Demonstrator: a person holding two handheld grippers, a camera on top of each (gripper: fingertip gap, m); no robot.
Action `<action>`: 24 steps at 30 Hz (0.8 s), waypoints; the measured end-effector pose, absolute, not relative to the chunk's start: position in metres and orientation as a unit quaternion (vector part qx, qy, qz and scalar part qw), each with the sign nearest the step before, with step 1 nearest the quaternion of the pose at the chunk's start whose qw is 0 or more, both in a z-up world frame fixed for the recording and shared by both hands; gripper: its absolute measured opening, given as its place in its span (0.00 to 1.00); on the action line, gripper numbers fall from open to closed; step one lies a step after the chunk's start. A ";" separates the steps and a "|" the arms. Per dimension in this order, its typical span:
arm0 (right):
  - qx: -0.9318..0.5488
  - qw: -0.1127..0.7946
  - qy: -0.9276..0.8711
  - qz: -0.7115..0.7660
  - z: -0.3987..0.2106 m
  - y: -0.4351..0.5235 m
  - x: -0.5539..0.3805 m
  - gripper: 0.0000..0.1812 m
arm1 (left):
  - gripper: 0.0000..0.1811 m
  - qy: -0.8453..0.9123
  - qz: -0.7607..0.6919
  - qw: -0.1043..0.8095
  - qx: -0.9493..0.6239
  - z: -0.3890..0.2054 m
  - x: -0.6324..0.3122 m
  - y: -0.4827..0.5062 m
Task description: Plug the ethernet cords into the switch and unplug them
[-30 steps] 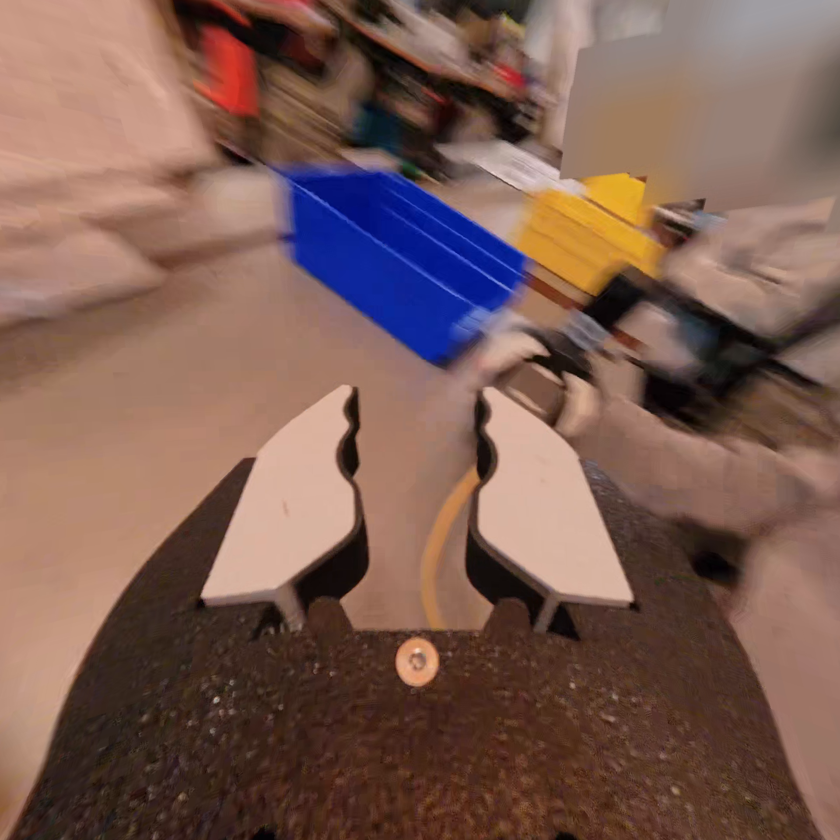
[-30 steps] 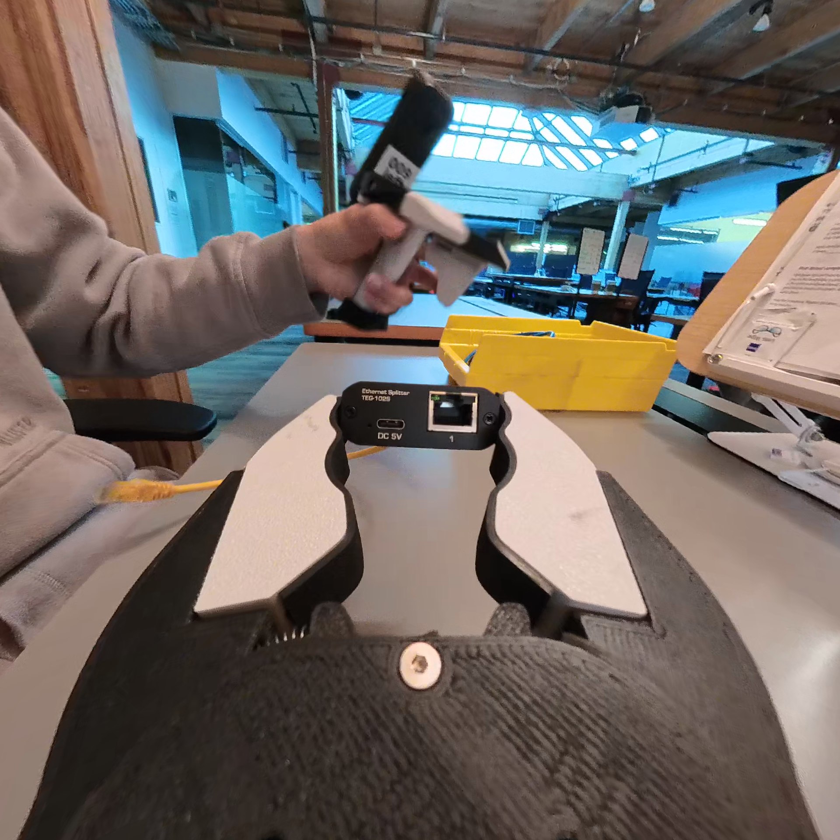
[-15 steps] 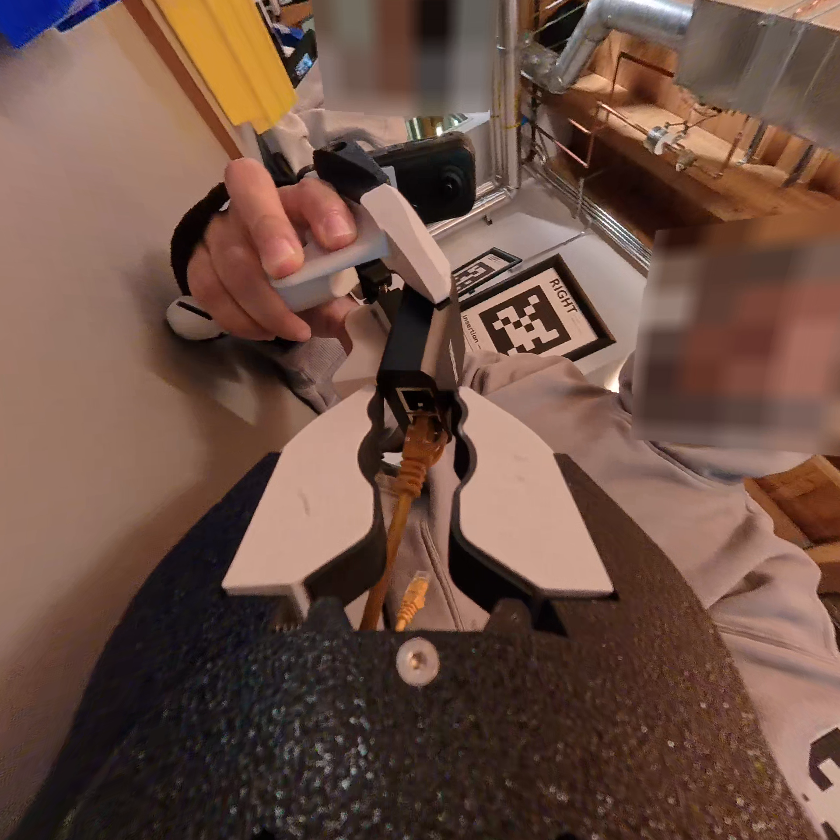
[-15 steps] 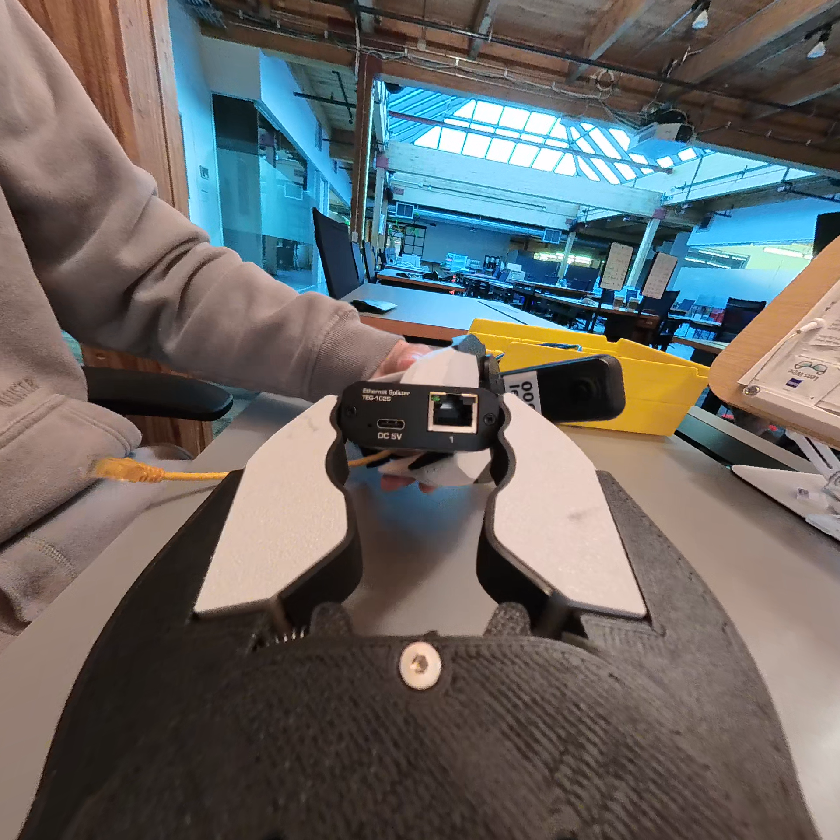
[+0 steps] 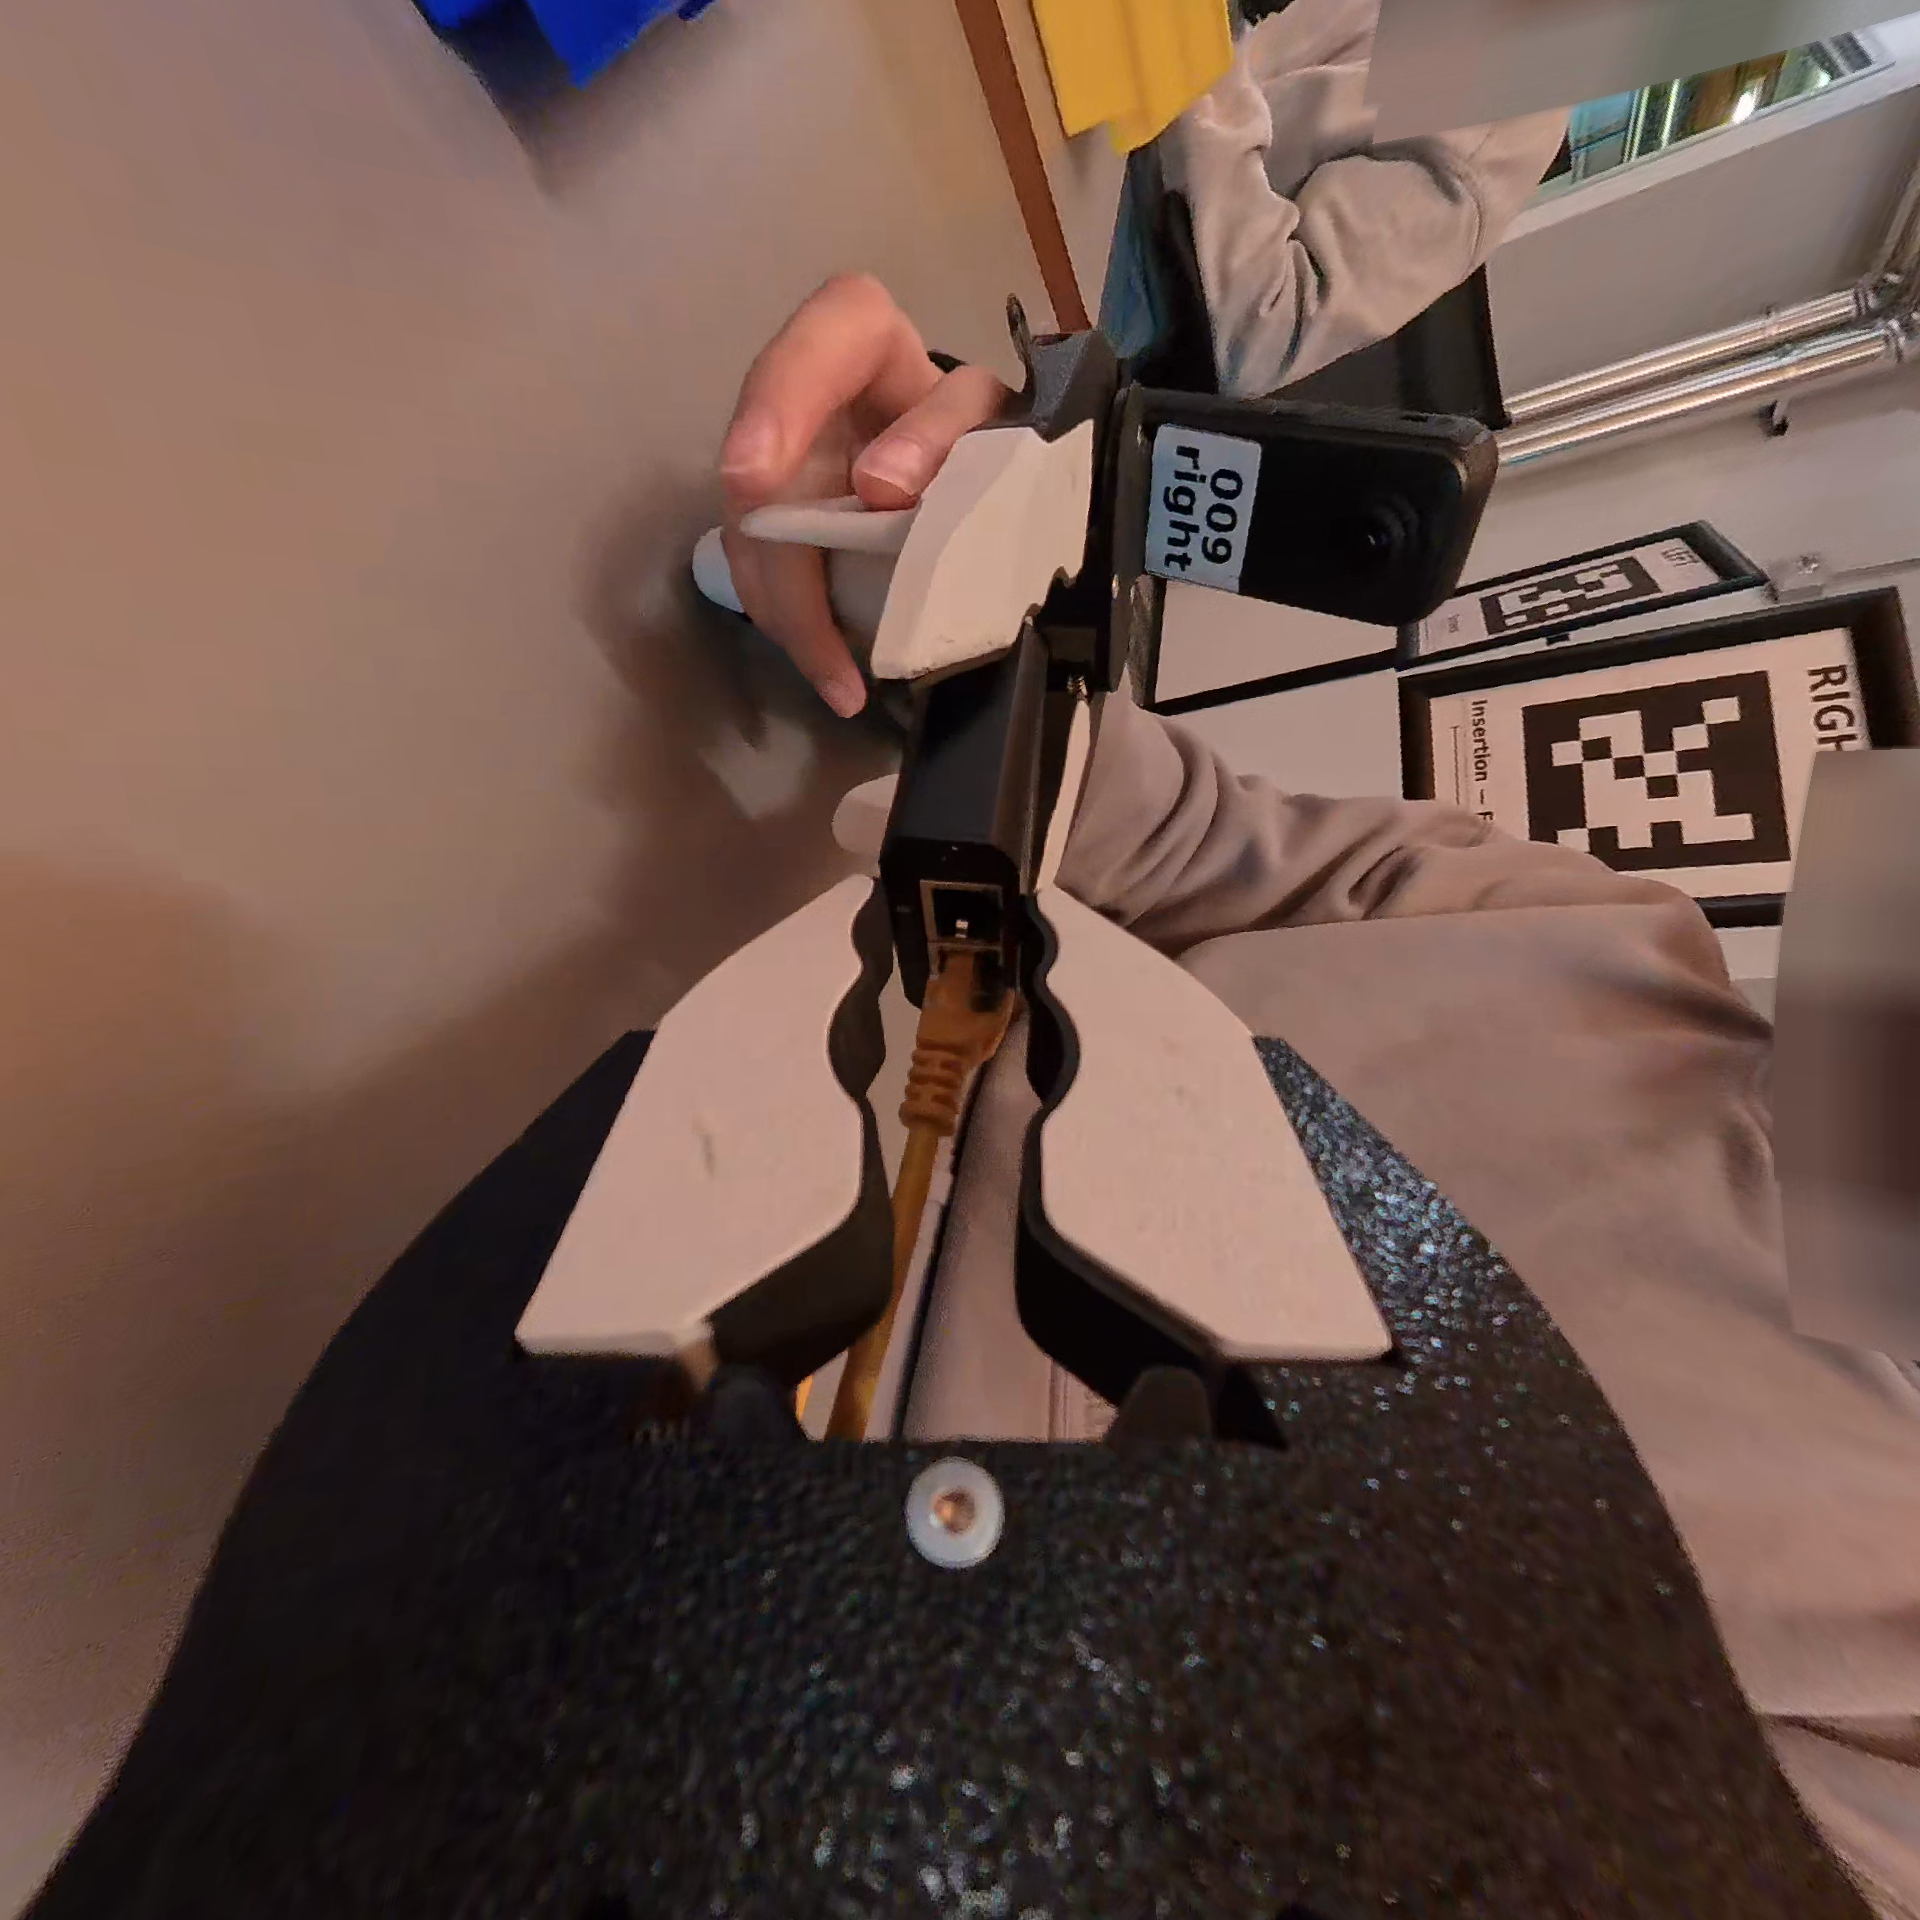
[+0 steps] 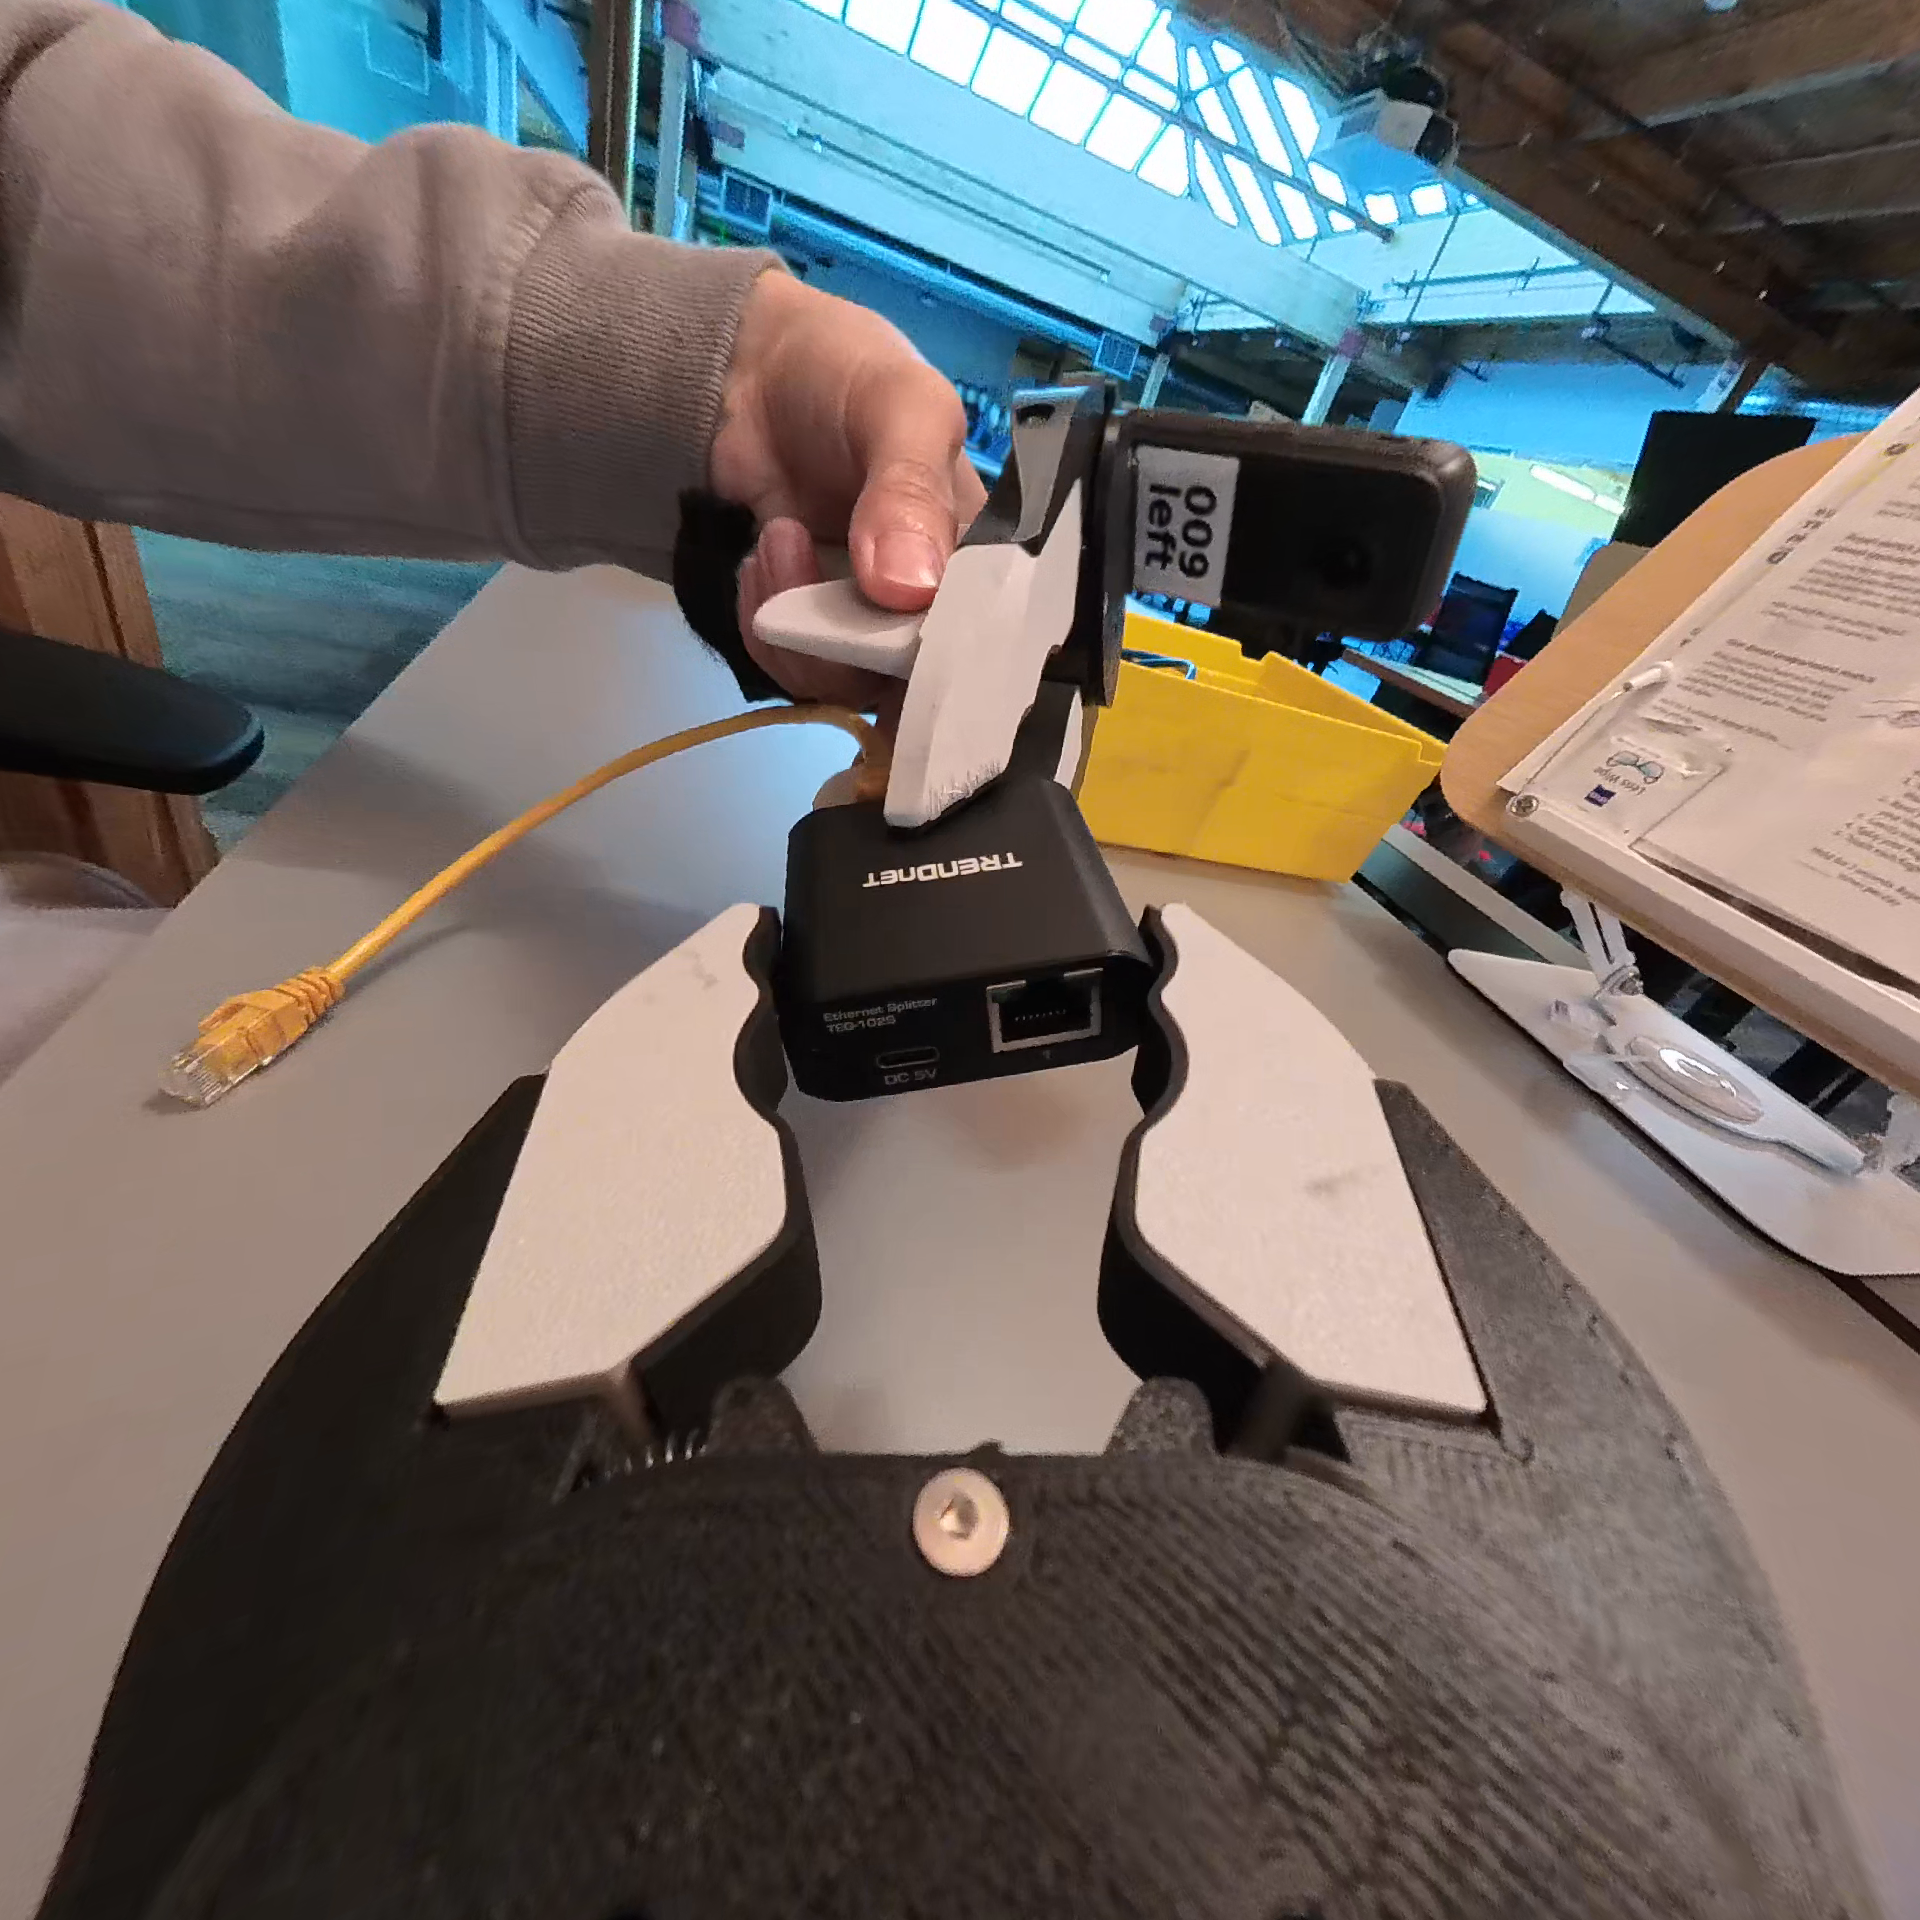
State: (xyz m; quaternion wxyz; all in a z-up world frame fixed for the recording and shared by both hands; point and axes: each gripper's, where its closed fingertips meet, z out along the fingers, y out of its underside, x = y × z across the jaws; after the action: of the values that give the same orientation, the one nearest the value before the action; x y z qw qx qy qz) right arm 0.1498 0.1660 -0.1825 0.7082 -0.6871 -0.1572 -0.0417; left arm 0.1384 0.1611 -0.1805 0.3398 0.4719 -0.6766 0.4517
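A small black switch (image 6: 956,935) is held above the grey table (image 6: 312,1195) in my right gripper (image 6: 961,925), which is shut on its two sides. Its near face shows an empty port. A yellow ethernet cord (image 6: 520,831) is plugged into the far end. In the left wrist view the yellow plug (image 5: 961,997) sits in the lower port, with the upper port empty. My left gripper (image 5: 956,914) is closed in around that plug at the switch's end (image 5: 956,831). It also shows in the right wrist view (image 6: 935,800). The cord's free plug (image 6: 239,1039) lies on the table at the left.
A yellow bin (image 6: 1247,769) stands behind the switch. A tilted document stand (image 6: 1714,727) on a white base is at the right. A blue bin (image 5: 582,31) is farther off. A black chair armrest (image 6: 104,727) is beside the table's left edge. Framed marker boards (image 5: 1652,769) lie nearby. The tips of both grippers are at nearly the same place.
My left gripper swung from over the table to the switch's far end and narrowed around the plugged yellow plug. My right gripper tilted, so the switch's top now shows.
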 end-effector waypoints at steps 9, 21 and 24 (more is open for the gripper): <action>-0.699 0.690 -0.180 -0.057 -0.190 0.169 0.146 0.37 | 0.12 -0.693 0.422 0.342 0.474 -0.184 0.136 0.163; -0.707 0.698 -0.111 0.006 -0.184 0.169 0.156 0.36 | 0.24 -0.704 0.519 0.220 0.432 -0.146 0.157 0.180; -0.696 0.712 -0.093 0.018 -0.179 0.165 0.161 0.36 | 0.24 -0.691 0.567 0.150 0.423 -0.115 0.164 0.201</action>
State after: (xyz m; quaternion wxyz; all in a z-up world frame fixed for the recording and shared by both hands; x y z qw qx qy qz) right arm 0.1609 0.1655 -0.1789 0.7118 -0.6959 -0.0932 0.0185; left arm 0.1637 0.2009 -0.1147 0.1497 0.4227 -0.6909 0.5671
